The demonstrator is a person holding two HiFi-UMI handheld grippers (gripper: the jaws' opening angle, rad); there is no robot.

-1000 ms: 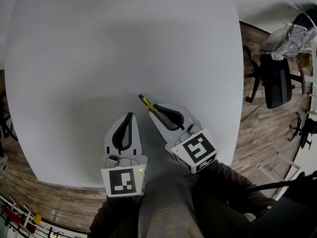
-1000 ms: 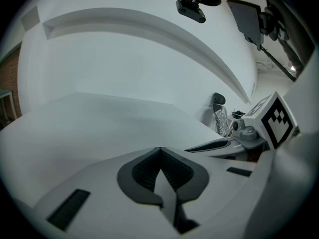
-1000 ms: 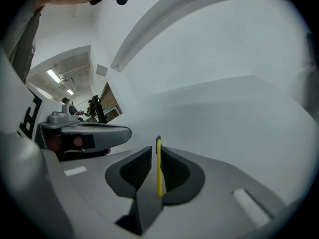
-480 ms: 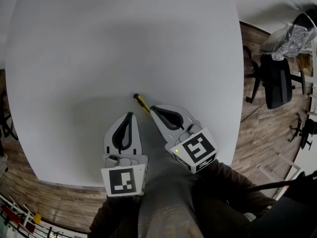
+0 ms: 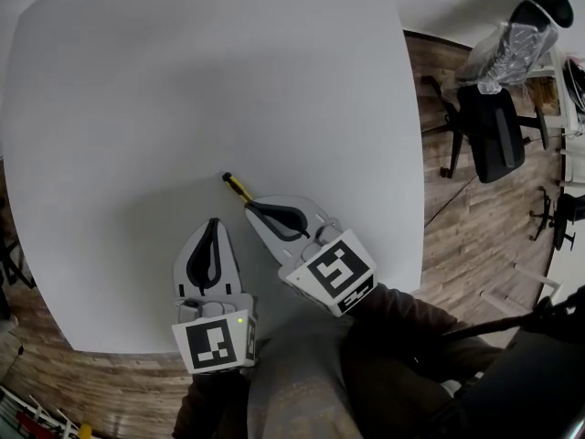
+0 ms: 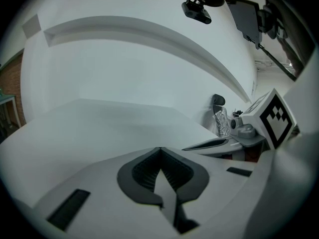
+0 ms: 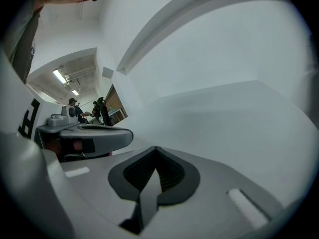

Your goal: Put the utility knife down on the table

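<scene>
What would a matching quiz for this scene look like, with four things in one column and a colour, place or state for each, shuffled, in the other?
Things:
1. utility knife
2. table
3. office chair
4. left gripper

Descriptions:
A. black, on the wooden floor to the right of the table
B. claw closed, nothing in it
C. yellow and black, at the tip of the right gripper
D. white, with a broad top

Pairs: 1-C, 2-D, 3-A, 4-B

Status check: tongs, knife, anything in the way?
Left tongs shut, empty. Right tongs shut, nothing between them. Knife lying on the table at the right tongs' tip, partly hidden. Nothing else near it.
</scene>
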